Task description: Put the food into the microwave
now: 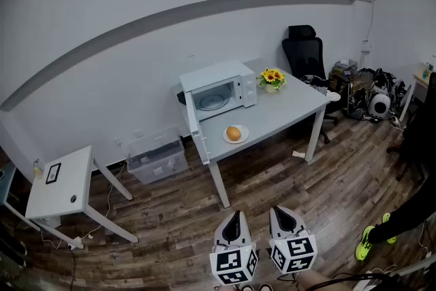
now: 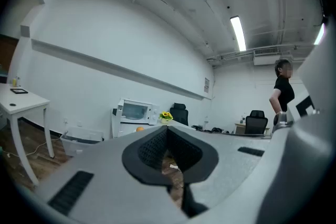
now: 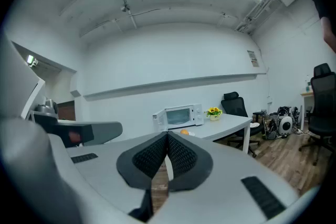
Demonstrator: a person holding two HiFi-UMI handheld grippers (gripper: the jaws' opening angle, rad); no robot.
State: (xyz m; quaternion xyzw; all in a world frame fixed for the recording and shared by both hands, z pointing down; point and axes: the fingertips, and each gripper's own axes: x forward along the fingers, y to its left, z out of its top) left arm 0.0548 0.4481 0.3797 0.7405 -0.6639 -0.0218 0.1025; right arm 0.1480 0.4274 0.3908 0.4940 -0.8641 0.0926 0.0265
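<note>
Wooden floor (image 1: pixel 170 215), head view: far ahead of both claws, the microwave (image 1: pixel 218 92) stands door-open, seemingly ready for the food (image 1: pixel 234 133) lying just outside it. Left gripper view: left gripper (image 2: pixel 167 129) pressed together, empty. Right gripper view: right gripper (image 3: pixel 168 137) likewise, nothing pinched

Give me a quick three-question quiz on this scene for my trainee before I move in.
1. True or false: the microwave door stands open.
2. The orange food is: A) inside the microwave; B) on the plate in front of the microwave; C) held in a gripper.
3. Fill in: the jaws of the left gripper and the right gripper are both ____, with nothing between them.

Key: 1 true; 2 B; 3 shut.
</note>
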